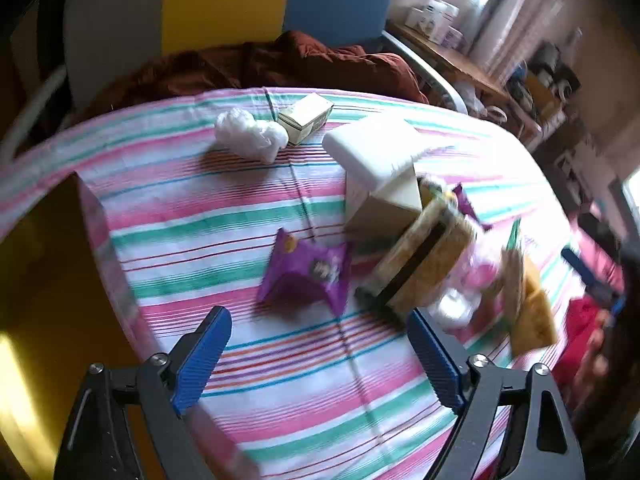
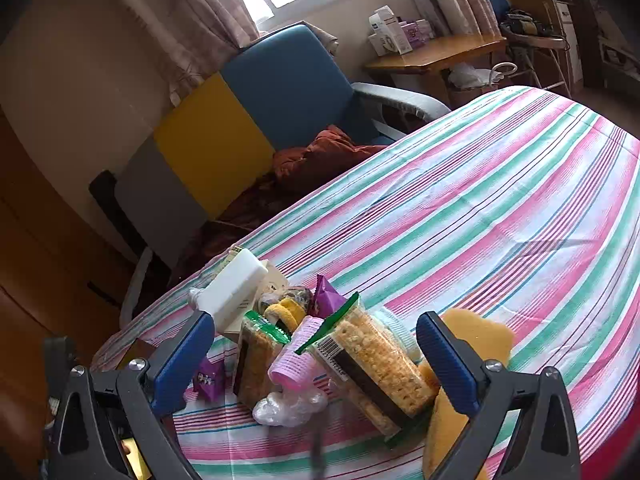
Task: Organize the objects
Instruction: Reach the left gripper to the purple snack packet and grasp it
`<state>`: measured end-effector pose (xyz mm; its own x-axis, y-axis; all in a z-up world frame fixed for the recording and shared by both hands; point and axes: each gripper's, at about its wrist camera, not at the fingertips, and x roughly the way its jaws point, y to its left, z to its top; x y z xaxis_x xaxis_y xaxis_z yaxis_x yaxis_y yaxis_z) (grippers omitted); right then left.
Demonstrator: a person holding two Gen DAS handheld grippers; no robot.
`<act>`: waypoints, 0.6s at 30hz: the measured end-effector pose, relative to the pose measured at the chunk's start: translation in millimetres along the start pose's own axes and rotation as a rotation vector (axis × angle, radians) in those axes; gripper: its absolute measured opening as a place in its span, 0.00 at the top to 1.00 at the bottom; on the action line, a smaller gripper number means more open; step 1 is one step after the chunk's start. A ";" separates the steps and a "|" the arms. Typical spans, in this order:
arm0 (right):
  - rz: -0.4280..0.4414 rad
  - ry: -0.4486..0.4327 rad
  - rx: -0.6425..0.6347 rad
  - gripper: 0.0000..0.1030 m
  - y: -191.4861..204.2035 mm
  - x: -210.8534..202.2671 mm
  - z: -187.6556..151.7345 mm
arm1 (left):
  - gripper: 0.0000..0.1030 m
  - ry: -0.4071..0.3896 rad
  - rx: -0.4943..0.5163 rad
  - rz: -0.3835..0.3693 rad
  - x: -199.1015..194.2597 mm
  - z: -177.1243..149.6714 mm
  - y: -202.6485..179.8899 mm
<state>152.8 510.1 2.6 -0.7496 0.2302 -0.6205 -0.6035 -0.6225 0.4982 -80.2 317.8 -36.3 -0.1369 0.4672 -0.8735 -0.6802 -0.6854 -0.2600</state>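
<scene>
The left gripper hangs with its blue jaws spread wide and nothing between them, above the striped cloth of the bench. Just beyond it lies a purple snack packet, and to its right a cracker pack leans among a blurred cluster of items. The right gripper is likewise spread wide and empty, its jaws framing a pink hair roller and a second cracker pack, with a yellow sponge just behind its right jaw. Farther on stands a white box, then a crumpled white bag touching a small carton. Past the bench edge sits a blue-and-yellow chair.
</scene>
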 end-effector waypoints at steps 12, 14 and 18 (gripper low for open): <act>0.039 0.027 0.047 0.00 -8.4 2.7 -0.2 | 0.24 0.074 -0.245 -0.018 45.0 28.5 0.6; 0.041 0.031 0.058 0.00 -10.5 3.0 -0.6 | 0.28 0.089 -0.199 -0.023 49.3 31.9 -7.7; 0.048 0.035 0.072 0.00 -12.8 3.0 -0.3 | 0.30 0.092 -0.087 0.014 53.2 28.8 -21.7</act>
<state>158.4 518.6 -5.8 -0.7688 0.1741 -0.6153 -0.5863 -0.5761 0.5695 -93.4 373.7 -65.3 -0.0767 0.4063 -0.9105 -0.6127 -0.7397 -0.2784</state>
